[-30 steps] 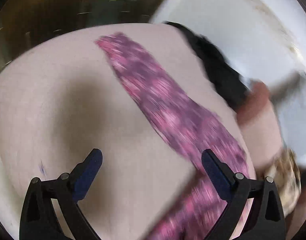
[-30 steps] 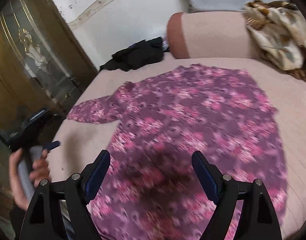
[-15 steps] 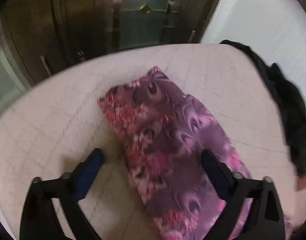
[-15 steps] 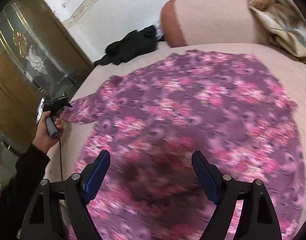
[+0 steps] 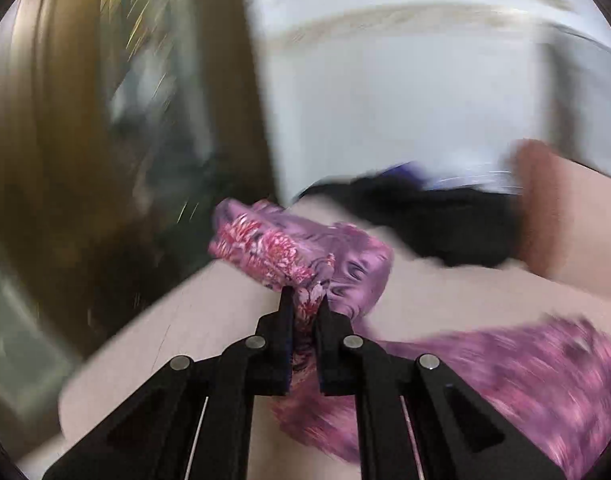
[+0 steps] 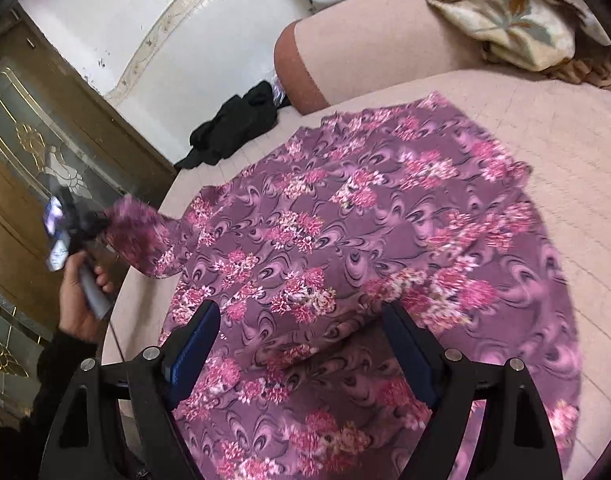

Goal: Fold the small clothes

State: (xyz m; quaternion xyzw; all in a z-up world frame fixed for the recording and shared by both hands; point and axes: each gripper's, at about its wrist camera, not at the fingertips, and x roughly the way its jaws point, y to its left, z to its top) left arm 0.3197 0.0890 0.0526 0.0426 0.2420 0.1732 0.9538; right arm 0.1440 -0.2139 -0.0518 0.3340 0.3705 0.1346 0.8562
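Your left claw (image 5: 304, 300) has just been closing and now pinches the sleeve end (image 5: 273, 248) of the purple floral garment (image 6: 365, 248), lifting it off the pink bed (image 6: 565, 128). Your right claw (image 6: 301, 344) hangs wide open over the garment's body, gripping nothing. Beyond it lies a black cloth (image 6: 233, 128).

A black garment (image 6: 235, 126) lies by a pink bolster (image 6: 369, 44), a patterned blanket (image 6: 509, 12), perhaps, beyond.
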